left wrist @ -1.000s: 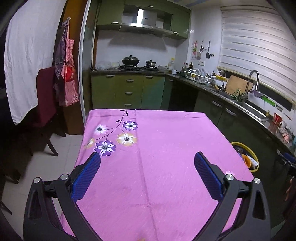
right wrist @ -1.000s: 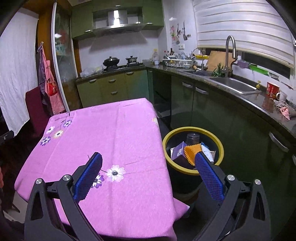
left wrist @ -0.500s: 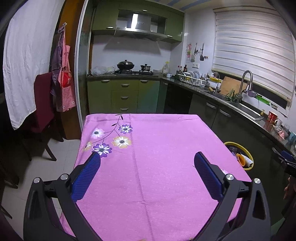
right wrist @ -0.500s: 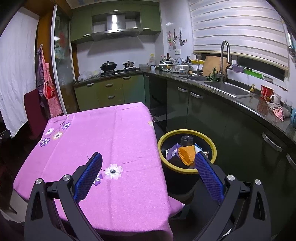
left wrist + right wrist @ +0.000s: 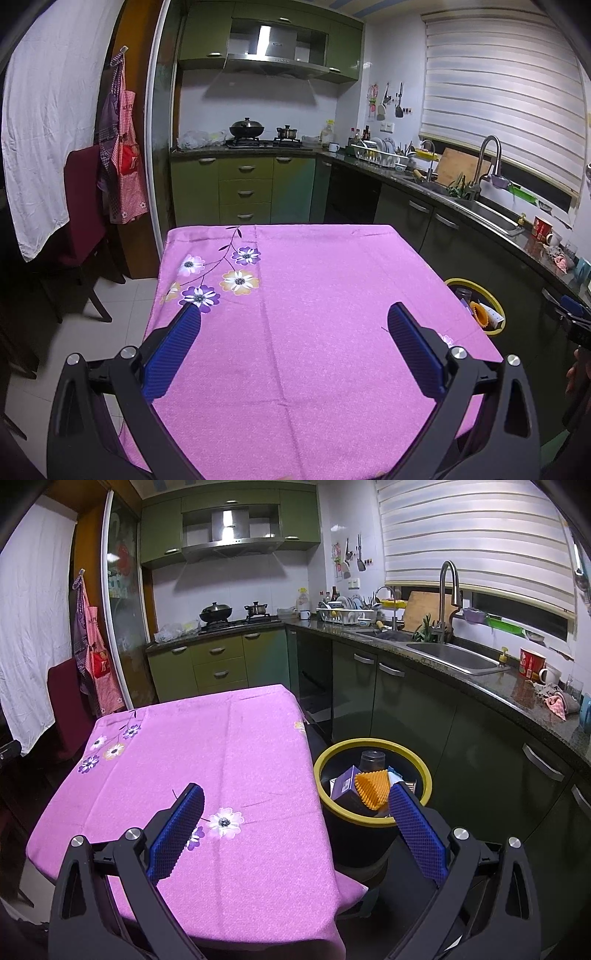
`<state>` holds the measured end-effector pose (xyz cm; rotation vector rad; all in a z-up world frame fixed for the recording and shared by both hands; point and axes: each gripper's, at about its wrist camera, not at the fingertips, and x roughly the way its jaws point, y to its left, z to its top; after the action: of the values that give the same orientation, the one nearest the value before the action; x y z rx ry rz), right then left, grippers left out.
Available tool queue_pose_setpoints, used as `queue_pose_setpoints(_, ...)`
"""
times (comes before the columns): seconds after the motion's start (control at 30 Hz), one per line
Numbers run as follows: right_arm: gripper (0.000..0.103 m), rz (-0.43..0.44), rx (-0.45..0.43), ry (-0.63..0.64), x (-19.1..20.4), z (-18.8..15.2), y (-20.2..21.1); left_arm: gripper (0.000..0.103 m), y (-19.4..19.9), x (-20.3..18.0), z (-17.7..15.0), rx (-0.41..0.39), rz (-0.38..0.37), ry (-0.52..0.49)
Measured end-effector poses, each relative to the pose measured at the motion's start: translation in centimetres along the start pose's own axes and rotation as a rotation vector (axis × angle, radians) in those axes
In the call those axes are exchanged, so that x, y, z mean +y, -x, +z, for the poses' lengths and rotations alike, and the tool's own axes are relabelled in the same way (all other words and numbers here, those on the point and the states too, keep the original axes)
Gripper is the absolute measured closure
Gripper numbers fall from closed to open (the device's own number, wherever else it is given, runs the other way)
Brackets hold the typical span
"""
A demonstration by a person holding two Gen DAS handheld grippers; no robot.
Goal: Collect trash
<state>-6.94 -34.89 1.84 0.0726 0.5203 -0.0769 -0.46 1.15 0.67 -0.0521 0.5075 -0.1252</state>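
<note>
The left tongs (image 5: 293, 321) hang spread wide over the near part of the tabletop (image 5: 314, 266), with nothing between their blue pads (image 5: 171, 349). Taking the yellow-rimmed bin (image 5: 371, 744) as the landmark, these tongs are well to its left, with the whole pink cloth between. No loose trash shows on the cloth in either view.

The right tongs (image 5: 293, 797) are also spread wide and carry nothing. They straddle the tabletop's right edge: the left pad sits over the cloth near a white printed flower (image 5: 224, 821), while the right pad lines up over the bin's near rim.

The trash in view lies inside the bin: an orange ridged piece (image 5: 371, 786) in the middle, a purple box (image 5: 343, 784) just left of it, and a clear cup (image 5: 371, 760) behind them toward the far rim. The bin stands on the floor just right of the tabletop, ahead of and below the right tongs, so the right hand is clearly the nearer one. With nothing visible left to pick up, the collecting looks close to finished.
</note>
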Motion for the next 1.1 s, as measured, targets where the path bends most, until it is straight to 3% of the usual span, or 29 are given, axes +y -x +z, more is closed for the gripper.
queue_pose_setpoints(1.1, 0.005, 0.003, 0.002, 0.002, -0.19, 0.03, -0.14, 0.006, -0.5, -0.44, 0.07, 0.017, -0.02, -0.025)
